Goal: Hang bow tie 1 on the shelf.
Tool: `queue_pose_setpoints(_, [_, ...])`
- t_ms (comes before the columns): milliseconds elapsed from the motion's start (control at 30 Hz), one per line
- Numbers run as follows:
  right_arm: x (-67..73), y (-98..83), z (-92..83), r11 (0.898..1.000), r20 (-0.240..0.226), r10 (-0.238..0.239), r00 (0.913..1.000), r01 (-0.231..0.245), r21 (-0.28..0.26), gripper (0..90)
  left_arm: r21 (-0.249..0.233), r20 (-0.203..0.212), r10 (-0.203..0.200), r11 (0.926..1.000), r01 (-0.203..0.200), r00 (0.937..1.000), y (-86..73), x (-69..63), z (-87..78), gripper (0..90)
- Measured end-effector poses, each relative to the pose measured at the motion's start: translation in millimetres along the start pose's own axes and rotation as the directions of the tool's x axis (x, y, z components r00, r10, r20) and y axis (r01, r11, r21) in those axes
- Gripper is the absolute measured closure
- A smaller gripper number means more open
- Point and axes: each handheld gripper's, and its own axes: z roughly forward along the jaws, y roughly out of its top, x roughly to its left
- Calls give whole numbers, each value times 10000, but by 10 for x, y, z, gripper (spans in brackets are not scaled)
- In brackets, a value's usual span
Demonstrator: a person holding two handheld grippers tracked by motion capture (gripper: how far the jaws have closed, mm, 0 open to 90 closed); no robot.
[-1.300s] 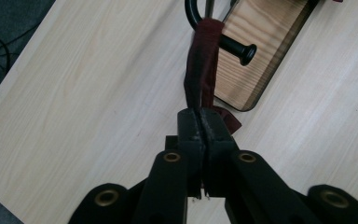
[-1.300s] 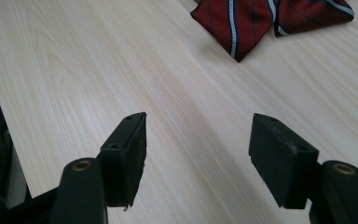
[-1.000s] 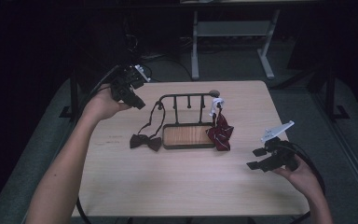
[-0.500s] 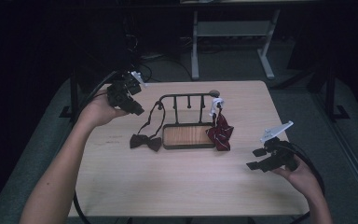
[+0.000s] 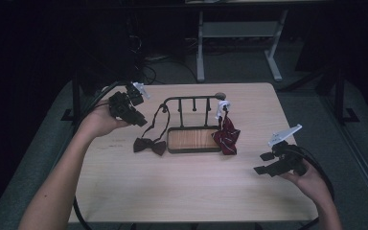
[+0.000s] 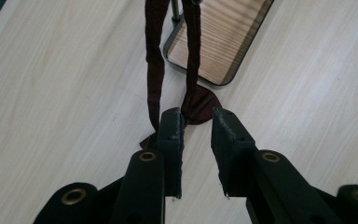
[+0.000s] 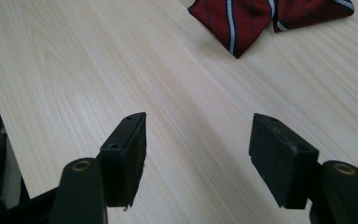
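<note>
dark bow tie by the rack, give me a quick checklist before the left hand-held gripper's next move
1. Dark bow tie lies flat on the table, strap looped over the rack: ok.
2. Left hand-held gripper free of the strap: ok, its jaws have just been opening, nothing between them.
3. Left hand-held gripper lined up on the bow: cannot tell.
4. Right hand-held gripper open and out of the way: ok.
5. Striped tie hangs at the rack's far end, apart from the dark one: ok.

The high view is dim, the bench (image 5: 191, 191) lit evenly from above while the room beyond the bench sinks into black; both gripper views are brighter, soft-shadowed; the near jaws are slightly blurred.
</note>
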Motion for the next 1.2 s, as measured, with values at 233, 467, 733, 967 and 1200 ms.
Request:
queue_pose_setpoints(233, [-5, -5, -1, 10000, -2, -16, 10000, 16, -13, 362, -29, 165, 182, 9998, -181, 9997, -27, -50, 26, 715])
queue_pose_setpoints(467, [-7, -12, -8, 10000, 20, 70, 10000, -70, -6, 360, -18, 240, 281, 9996, -281, 9993, -77, -93, 56, 694])
queue_pose_setpoints(733, [-8, -13, -6, 10000, 34, 53, 10000, -53, 9, 359, -184, 357, 261, 9995, -255, 9990, -145, -133, 96, 666])
queue_pose_setpoints(967, [-8, -15, -9, 10000, 40, 91, 10000, -91, 13, 359, -388, 358, 235, 9990, -221, 9991, -207, -175, 117, 628])
queue_pose_setpoints(1200, [-13, -19, -11, 10000, 40, 99, 9999, -99, 6, 359, -470, 474, 127, 9988, -105, 9988, -283, -203, 165, 578])
